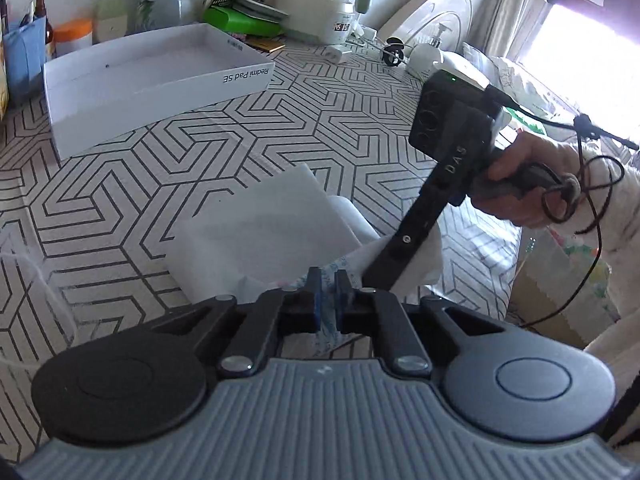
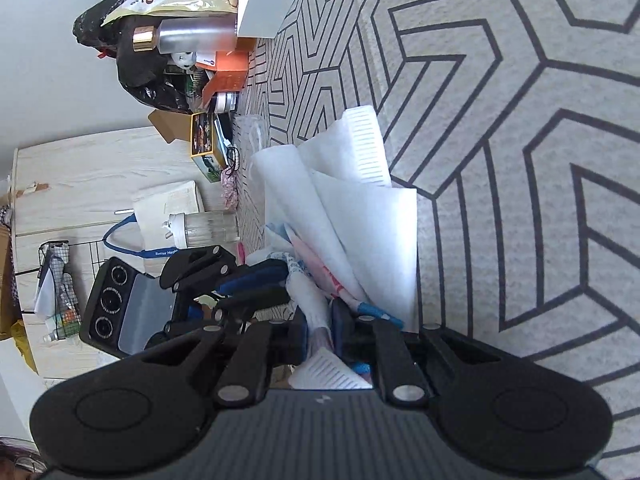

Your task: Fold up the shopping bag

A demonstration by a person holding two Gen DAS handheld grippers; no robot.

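A white shopping bag [image 1: 256,228] with a blue and pink print lies partly folded on the patterned tablecloth. My left gripper [image 1: 327,294] is shut on a printed edge of the bag near its front corner. My right gripper [image 2: 320,330] is shut on the bag's bunched end, with white folds [image 2: 360,216] fanning out ahead of it. In the left wrist view the right gripper's body [image 1: 444,168] reaches down onto the bag from the right. In the right wrist view the left gripper's fingers [image 2: 256,280] pinch the bag just to the left.
A white open box [image 1: 152,80] stands on the tablecloth [image 1: 340,120] behind the bag. Bottles, jars and a green item [image 1: 240,20] crowd the far edge. A soap dispenser [image 1: 432,46] and a fan sit at the back right. More clutter [image 2: 180,60] lines the table edge.
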